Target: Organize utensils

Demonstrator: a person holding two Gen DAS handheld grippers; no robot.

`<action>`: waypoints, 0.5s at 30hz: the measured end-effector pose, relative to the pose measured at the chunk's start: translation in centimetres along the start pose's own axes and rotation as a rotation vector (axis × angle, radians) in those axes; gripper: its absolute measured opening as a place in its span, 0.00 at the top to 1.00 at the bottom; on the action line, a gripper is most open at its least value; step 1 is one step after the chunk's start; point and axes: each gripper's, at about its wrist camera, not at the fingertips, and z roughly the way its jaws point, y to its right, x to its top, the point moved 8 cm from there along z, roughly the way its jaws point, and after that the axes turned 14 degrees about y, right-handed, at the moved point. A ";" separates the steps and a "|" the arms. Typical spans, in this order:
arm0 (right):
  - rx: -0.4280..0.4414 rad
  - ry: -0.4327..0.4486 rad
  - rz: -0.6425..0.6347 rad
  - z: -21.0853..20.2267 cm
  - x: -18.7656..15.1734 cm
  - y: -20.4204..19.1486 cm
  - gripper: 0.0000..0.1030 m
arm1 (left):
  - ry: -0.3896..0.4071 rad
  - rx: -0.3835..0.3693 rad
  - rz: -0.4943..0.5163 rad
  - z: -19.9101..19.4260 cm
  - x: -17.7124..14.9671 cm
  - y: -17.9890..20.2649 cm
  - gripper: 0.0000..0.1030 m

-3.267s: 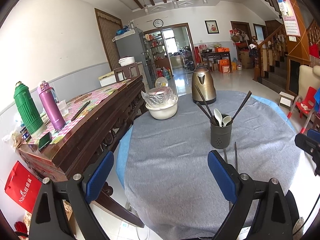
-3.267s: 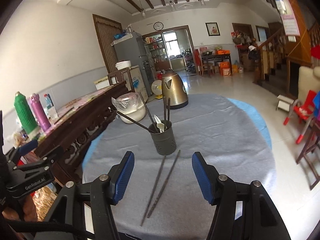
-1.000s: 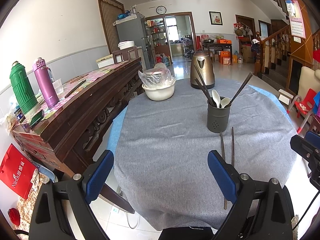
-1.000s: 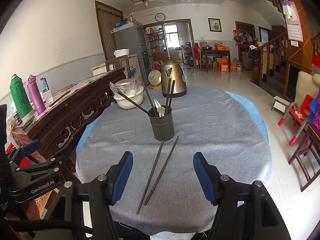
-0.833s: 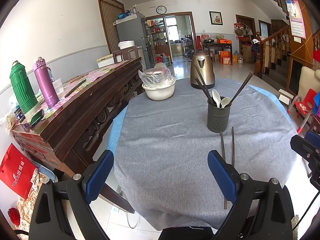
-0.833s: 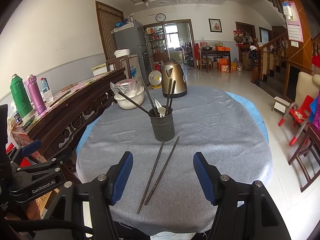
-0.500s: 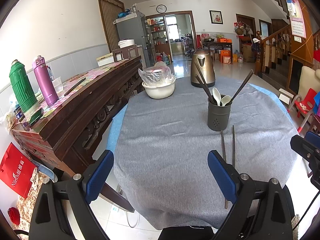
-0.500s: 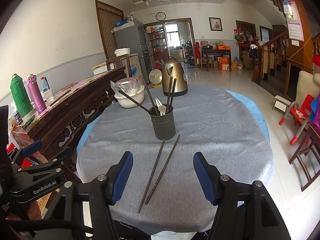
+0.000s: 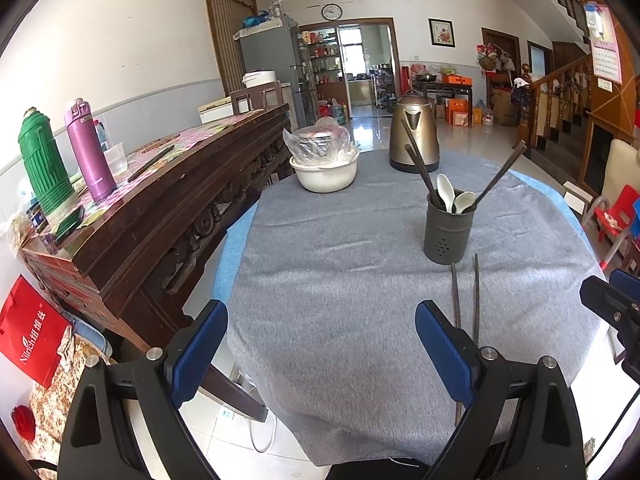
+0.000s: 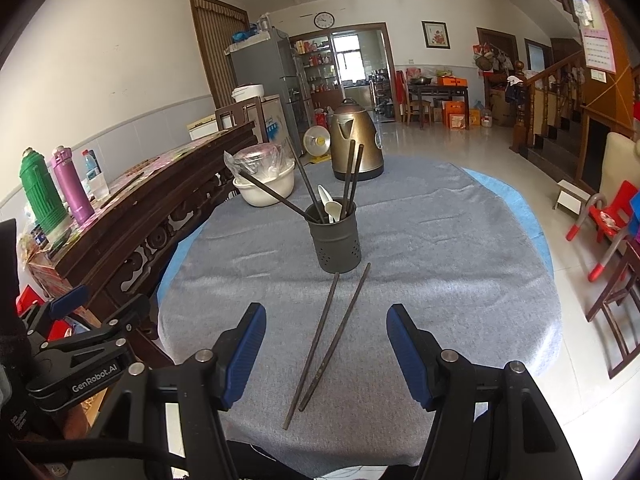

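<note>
A dark grey perforated utensil holder [image 10: 337, 240] [image 9: 447, 232] stands mid-table with several dark chopsticks and two white spoons [image 9: 452, 196] in it. Two loose dark chopsticks [image 10: 328, 336] [image 9: 466, 292] lie flat on the grey cloth, running from the holder's foot toward me. My right gripper [image 10: 326, 344] hovers open above their near ends, blue pads either side, nothing between them. To the left of the chopsticks my left gripper [image 9: 320, 340] hangs open and empty over bare cloth; its right finger hides part of them.
A bronze kettle [image 10: 355, 146] and a white bowl with a plastic-wrapped pot [image 10: 264, 182] stand at the far side of the round table [image 10: 460, 248]. A dark wooden sideboard [image 9: 160, 196] with green and purple flasks stands left. Red chairs [image 10: 608, 216] stand right.
Since about three seconds ago both grippers have pulled back a little from the holder, and more of the table's near edge shows. Over the last second nothing has visibly moved.
</note>
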 end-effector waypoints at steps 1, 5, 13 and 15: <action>-0.001 0.001 -0.009 0.1 0.0 -0.1 0.36 | -0.005 0.001 -0.001 0.3 -0.1 0.0 0.08; 0.006 -0.005 -0.007 0.9 -0.1 0.0 0.36 | -0.019 0.004 0.016 1.4 -0.5 0.2 0.08; 0.018 -0.068 0.043 3.9 -1.1 1.2 0.36 | -0.044 -0.005 0.018 4.0 -1.0 1.1 0.08; 0.014 -0.084 0.047 4.7 -1.5 1.7 0.36 | -0.054 -0.014 0.018 4.7 -1.3 1.5 0.08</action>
